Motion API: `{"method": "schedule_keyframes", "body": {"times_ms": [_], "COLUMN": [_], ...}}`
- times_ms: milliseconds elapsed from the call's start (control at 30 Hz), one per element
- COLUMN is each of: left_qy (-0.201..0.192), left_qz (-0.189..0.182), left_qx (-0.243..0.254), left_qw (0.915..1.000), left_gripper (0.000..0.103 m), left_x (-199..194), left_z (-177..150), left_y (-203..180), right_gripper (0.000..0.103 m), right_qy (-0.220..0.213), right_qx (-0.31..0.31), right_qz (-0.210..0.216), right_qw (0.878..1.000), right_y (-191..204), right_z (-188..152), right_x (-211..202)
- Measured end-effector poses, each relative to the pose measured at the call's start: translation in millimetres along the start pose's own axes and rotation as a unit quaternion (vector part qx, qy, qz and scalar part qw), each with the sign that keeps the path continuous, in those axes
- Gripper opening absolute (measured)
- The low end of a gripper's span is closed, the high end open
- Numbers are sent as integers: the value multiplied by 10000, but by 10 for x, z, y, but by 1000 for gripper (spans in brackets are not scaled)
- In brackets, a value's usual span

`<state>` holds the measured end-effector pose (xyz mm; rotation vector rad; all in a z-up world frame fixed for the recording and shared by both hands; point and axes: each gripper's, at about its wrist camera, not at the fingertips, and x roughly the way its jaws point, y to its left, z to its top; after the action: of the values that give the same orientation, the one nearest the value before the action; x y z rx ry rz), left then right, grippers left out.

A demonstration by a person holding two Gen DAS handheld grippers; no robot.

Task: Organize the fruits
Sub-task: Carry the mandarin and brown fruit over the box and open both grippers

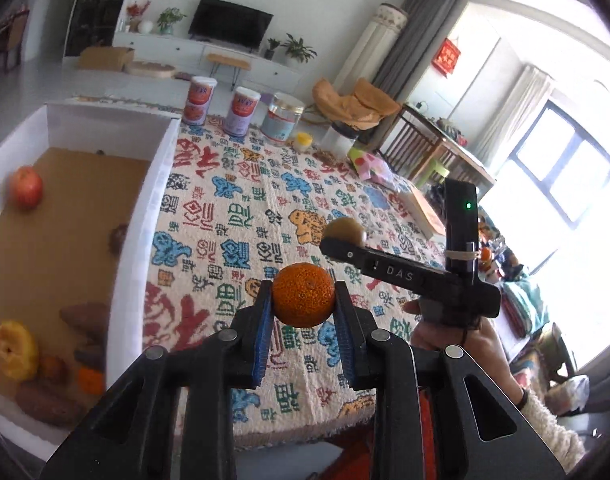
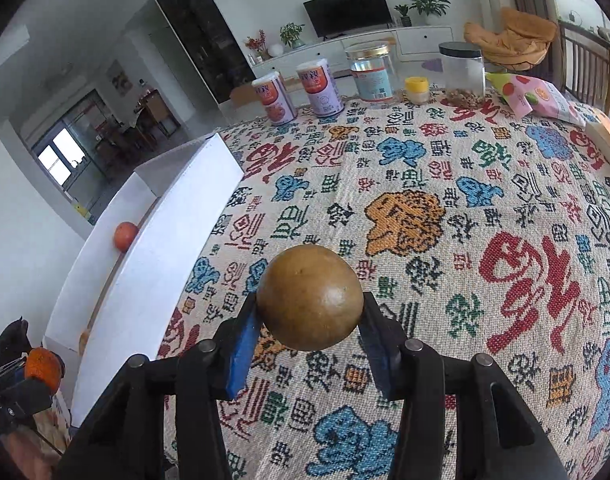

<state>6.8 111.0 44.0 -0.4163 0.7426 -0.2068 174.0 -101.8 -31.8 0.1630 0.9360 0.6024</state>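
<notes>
Brown box floor (image 1: 65, 216) (left wrist view only)

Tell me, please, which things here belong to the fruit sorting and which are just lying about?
Job: mandarin in left tool; round brown fruit in right tool; white box; red apple.
Lying about: two printed cans; clear jars; snack bag.

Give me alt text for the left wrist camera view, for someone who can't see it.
The left gripper clamps an orange tangerine above a patterned tablecloth. To its left is a white box holding an apple and other produce; to its right, the right gripper holds a round brown fruit.
</notes>
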Motion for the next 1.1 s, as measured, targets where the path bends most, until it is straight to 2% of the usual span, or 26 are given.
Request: {"method": "schedule_keyframes", "body": {"times_ms": [67,133,233,400,533,567,600,667,733,867,933,1033,1100], "left_qy": [-206,-371,-277,309,577,600,591,453,251,-314,-647,-954,-852], "left_qz": [252,708,1335,1881,2022,2069,2106,2149,2341,2794,2995,3273,3206], "left_qx": [-367,-737,-1264,-2178,-2509,-2540,-2549,-2494,-2320,-1639,-1191,-604,-507], "left_qw": [9988,9941,9826,9572,9449,9429,9419,9432,9438,9456,9444,9382,9420], "left_gripper": [28,28,28,29,33,37,46,58,69,85,99,100,100], "left_x": [-238,-377,-297,127,263,266,254,174,45,-306,-511,-766,-859], "left_z": [166,269,330,219,49,30,16,18,45,116,119,78,57], "left_y": [314,683,1244,2007,2251,2268,2260,2206,2066,1593,1277,876,767], "right_gripper": [48,48,48,49,49,51,53,63,66,75,80,91,96], "right_qy": [78,197,535,1234,1614,1632,1586,1398,1163,670,436,213,119], "right_qx": [-267,-576,-950,-1601,-1946,-1991,-2027,-2000,-1853,-1754,-1791,-1741,-1696], "right_qz": [503,956,1496,1408,1015,927,852,765,789,627,541,423,383], "right_qw": [9983,9936,9827,9692,9622,9618,9625,9668,9726,9802,9814,9836,9847], "right_y": [434,879,1485,2241,2529,2563,2579,2597,2558,2472,2448,2382,2347], "right_z": [73,109,119,157,106,98,104,137,188,278,301,306,280], "right_x": [1,54,273,910,1307,1362,1395,1390,1306,990,776,464,288]}}
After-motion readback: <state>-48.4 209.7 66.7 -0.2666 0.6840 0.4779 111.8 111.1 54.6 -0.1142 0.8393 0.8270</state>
